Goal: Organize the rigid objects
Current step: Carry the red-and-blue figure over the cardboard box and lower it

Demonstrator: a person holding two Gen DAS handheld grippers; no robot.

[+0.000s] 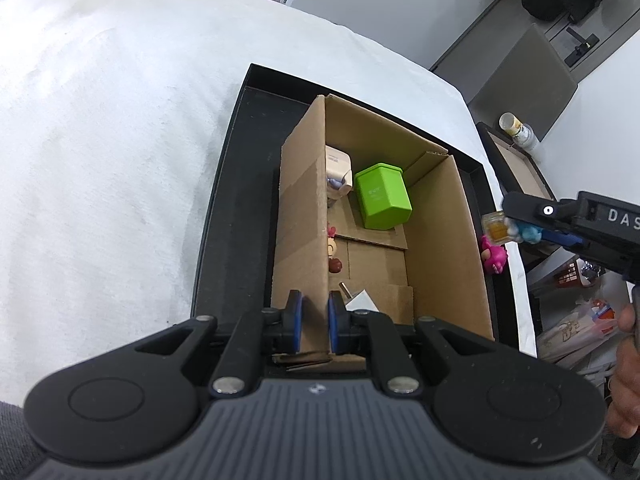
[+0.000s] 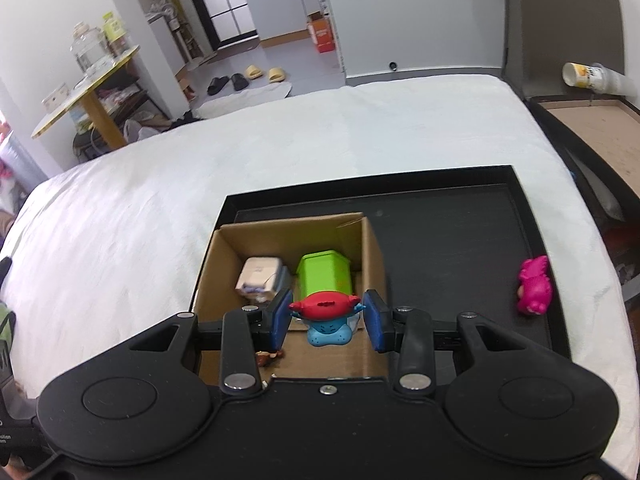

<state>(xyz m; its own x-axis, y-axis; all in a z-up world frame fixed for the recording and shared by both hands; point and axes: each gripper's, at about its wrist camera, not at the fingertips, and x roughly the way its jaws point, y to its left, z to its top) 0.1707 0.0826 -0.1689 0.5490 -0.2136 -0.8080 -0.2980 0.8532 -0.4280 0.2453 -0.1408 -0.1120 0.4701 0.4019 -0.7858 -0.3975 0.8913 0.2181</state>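
- white bed [image 2: 200, 184] carries black tray [image 2: 460, 240], frame centre
- cardboard box [image 2: 372, 248] sits in tray's left part, holds green container [image 2: 324, 272]
- left tool [image 1: 312, 312] clamped on box's left wall, lower centre
- right tool [image 2: 327, 316] clamped on red-blue toy figure [image 2: 326, 316], over box
- pink toy [image 2: 534, 286] in tray, far right of that tool
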